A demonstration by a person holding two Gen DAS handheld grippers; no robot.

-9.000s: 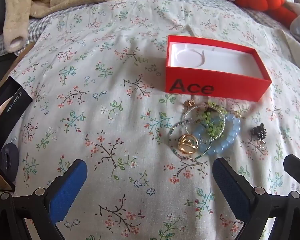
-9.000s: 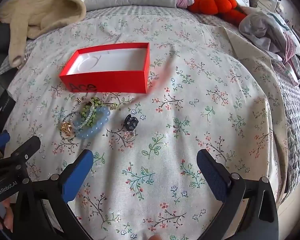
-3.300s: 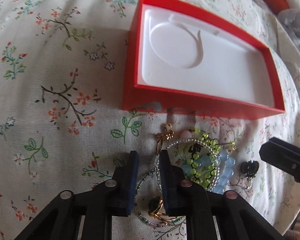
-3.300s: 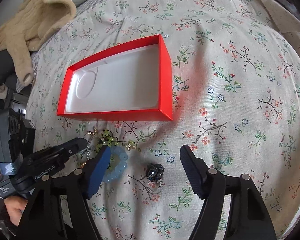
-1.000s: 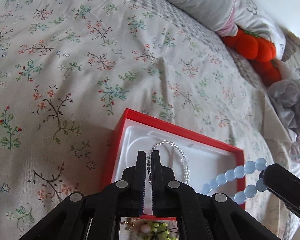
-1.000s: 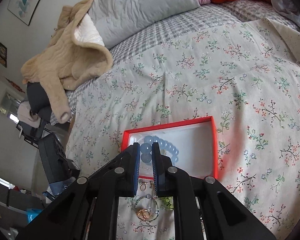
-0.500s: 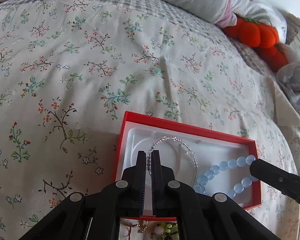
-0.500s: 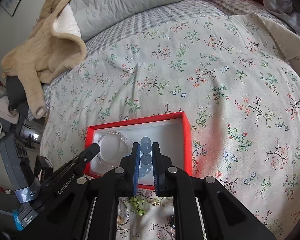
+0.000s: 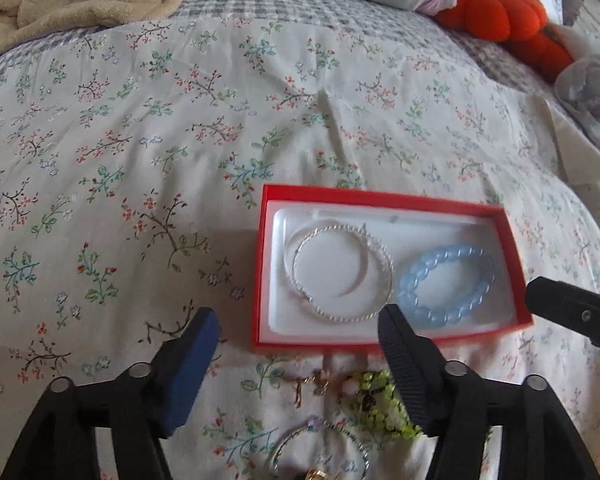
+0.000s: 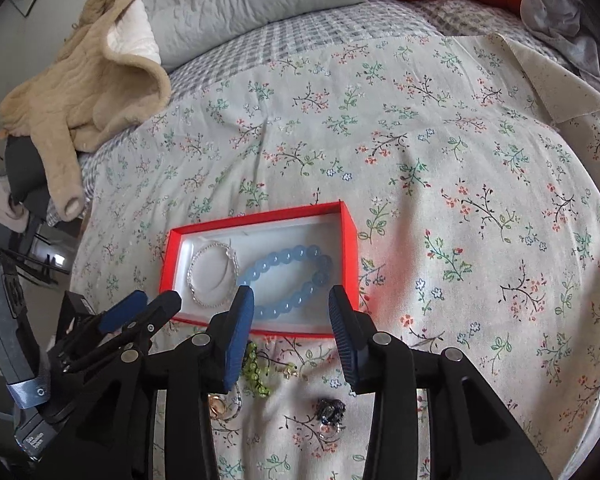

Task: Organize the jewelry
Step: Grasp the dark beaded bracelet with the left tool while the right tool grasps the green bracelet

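Note:
A red box [image 9: 380, 197] [image 10: 349, 248] with a white insert lies on the floral bedspread. In it lie a silver beaded bracelet [image 9: 385, 264] [image 10: 196, 254] on the left and a blue bead bracelet [image 9: 447, 282] [image 10: 286, 258] on the right. My left gripper [image 9: 296, 340] is open and empty, just before the box's near edge. My right gripper [image 10: 291, 322] is open and empty, over the box's near right part. In front of the box lie a green bead piece [image 9: 374, 400] [image 10: 256, 372], a gold charm [image 9: 310, 386], a thin hoop [image 9: 320, 444] and a black ornament [image 10: 330, 410].
A beige fleece garment [image 10: 80, 88] and a grey pillow [image 10: 236, 4] lie at the bed's far side. An orange plush [image 9: 504, 16] sits at the far right by crumpled grey cloth [image 9: 592, 96]. The bed's left edge drops to dark clutter [image 10: 16, 240].
Both grippers have opened and let go. The silver bracelet and the blue bead bracelet now lie in the box. Both grippers have drawn back toward the box's near edge.

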